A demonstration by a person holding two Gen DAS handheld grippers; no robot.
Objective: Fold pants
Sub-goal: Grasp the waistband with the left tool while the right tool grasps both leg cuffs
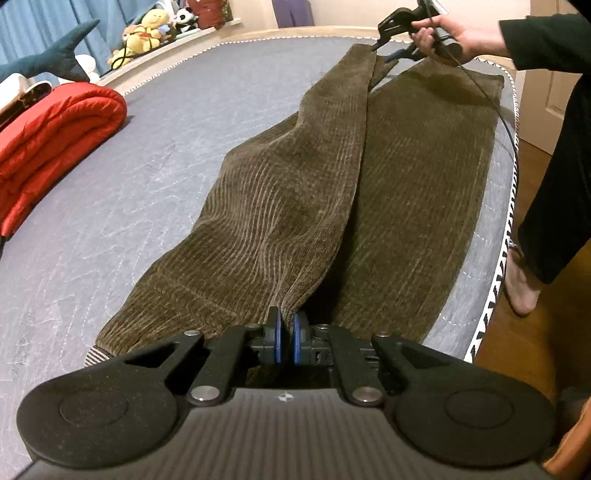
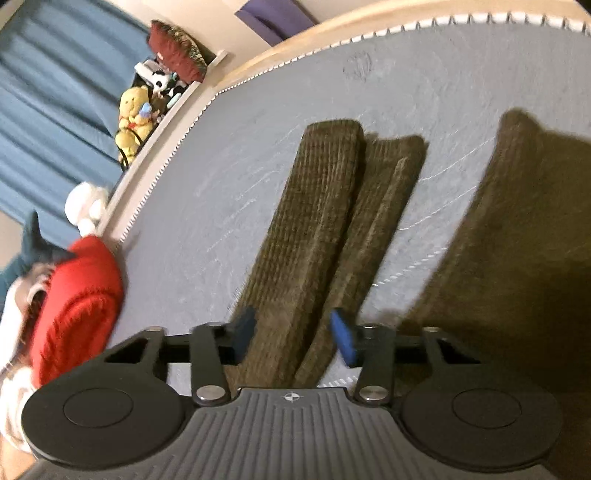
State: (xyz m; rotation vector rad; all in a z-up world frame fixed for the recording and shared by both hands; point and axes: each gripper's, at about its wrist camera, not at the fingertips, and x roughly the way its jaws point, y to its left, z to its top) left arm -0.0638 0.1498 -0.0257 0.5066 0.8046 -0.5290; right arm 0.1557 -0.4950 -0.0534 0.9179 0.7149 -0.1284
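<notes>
while the pants (image 1: 295, 192) lie lengthwise on the mattress (image 1: 155, 147), the left wrist view shows brown corduroy, thick and ribbed, sagging in soft folds rather than holding any shape. the left gripper (image 1: 286, 341) is pinched right down on a bunched hem or waist edge at the near end, blue pads almost meeting with cloth drawn up between them. one leg is lifted and draped part way over the other, which lies flat along the right edge of the mattress. at the far end a hand (image 1: 454, 35) holds the right gripper (image 1: 393, 55) by the far edge of the cloth. a red quilt (image 1: 55, 136) sits well apart at the left.

from the right wrist view, blurred, the right gripper (image 2: 291, 336) has its jaws partly apart with two stacked bands of pants (image 2: 317, 229) running between them; the pads (image 2: 341, 334) stand just beside the cloth, and i cannot tell whether they press it yet. more pants fabric spreads dark at the right.

judged from this, the cloth is fairly heavy for fabric, limp, grippy rather than slippery, and not fragile. it should be taken at seamed edges, hem and waistband, where layers are thick; both layers must sit between the pads or one will slide loose and drop.
</notes>
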